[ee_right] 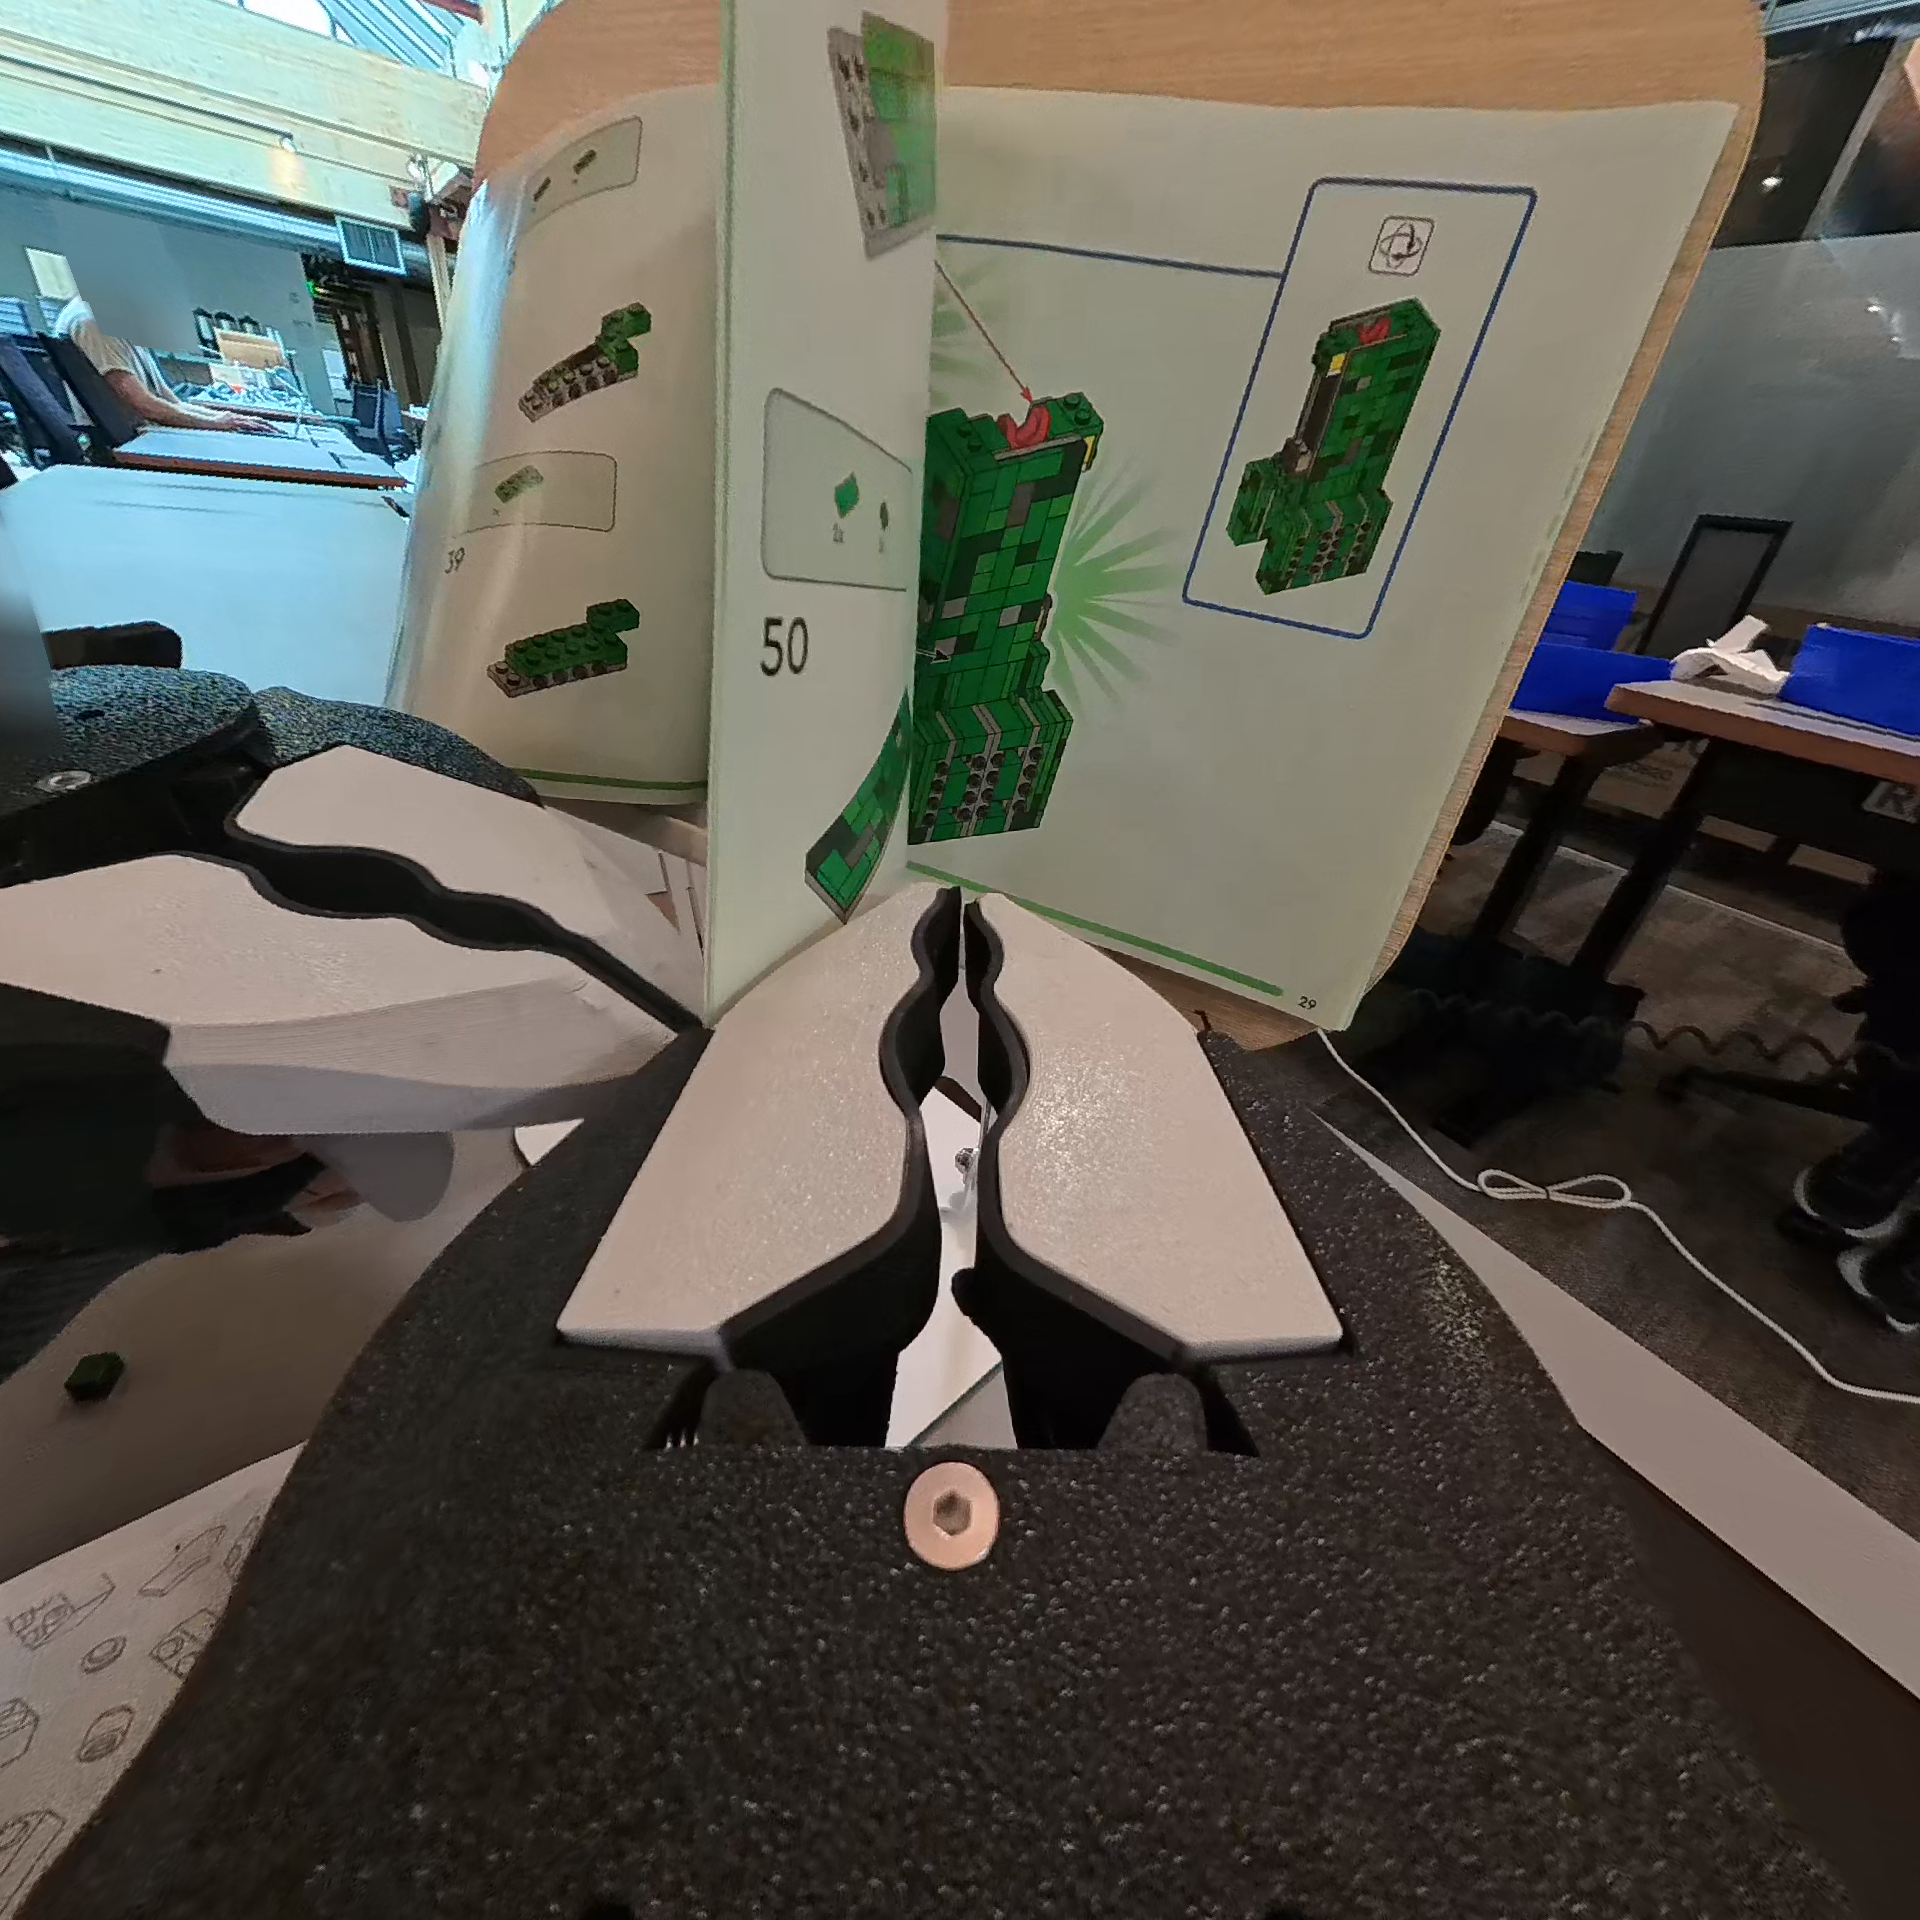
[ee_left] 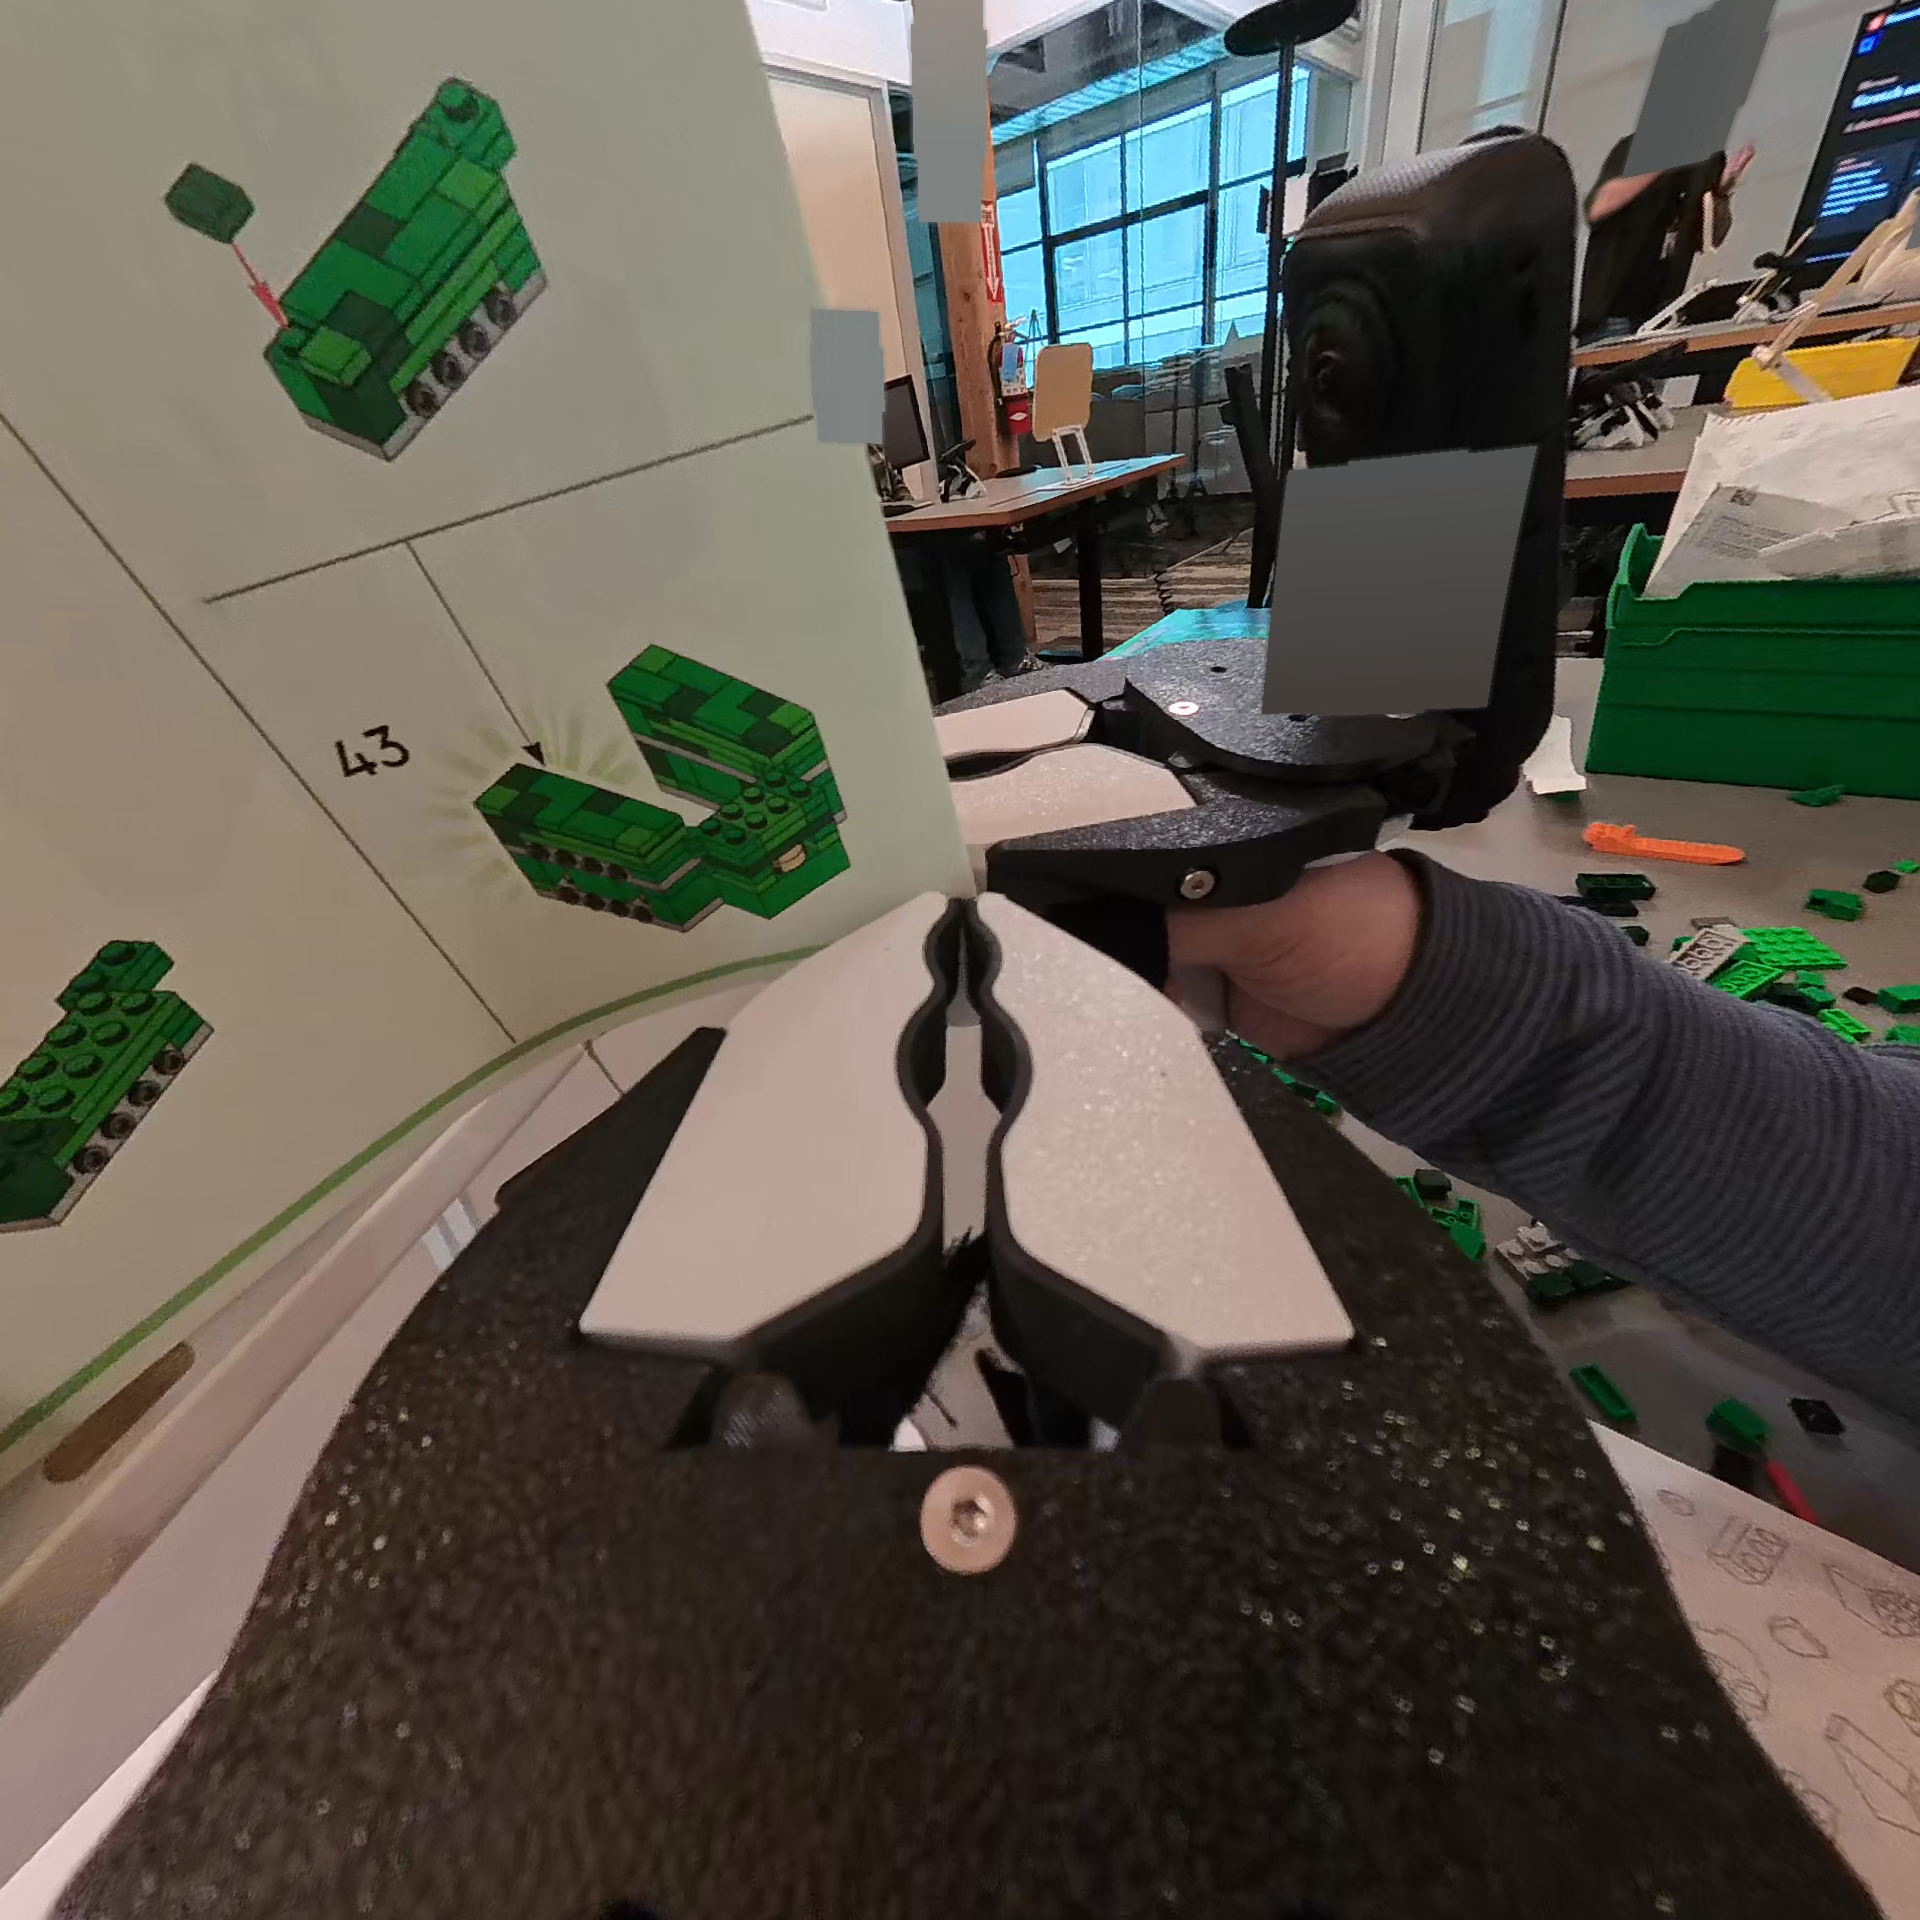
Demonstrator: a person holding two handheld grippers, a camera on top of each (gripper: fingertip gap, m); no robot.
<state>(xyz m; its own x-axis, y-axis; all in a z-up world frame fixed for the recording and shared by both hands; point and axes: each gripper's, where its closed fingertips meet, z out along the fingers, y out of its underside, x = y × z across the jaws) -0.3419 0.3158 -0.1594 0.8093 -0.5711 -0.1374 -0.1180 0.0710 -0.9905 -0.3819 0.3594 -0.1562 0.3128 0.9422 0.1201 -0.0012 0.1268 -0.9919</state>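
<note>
The left gripper (ee_left: 964, 914) is seen pinched shut on the lower corner of a booklet page (ee_left: 436, 520), held upright. The right gripper (ee_right: 961, 904) is likewise closed, at the bottom edge of a standing page (ee_right: 821, 582). Loose green bricks (ee_left: 1766, 966) are scattered on the table (ee_left: 1714, 831); a sleeved hand (ee_left: 1309, 966) is wrapped around the right tool's grip.

A grey table (ee_left: 1704, 831) carries scattered green bricks (ee_left: 1787, 951), an orange flat tool (ee_left: 1662, 844), stacked green bins (ee_left: 1756, 686) and a white sheet printed with brick outlines (ee_left: 1808, 1621)
</note>
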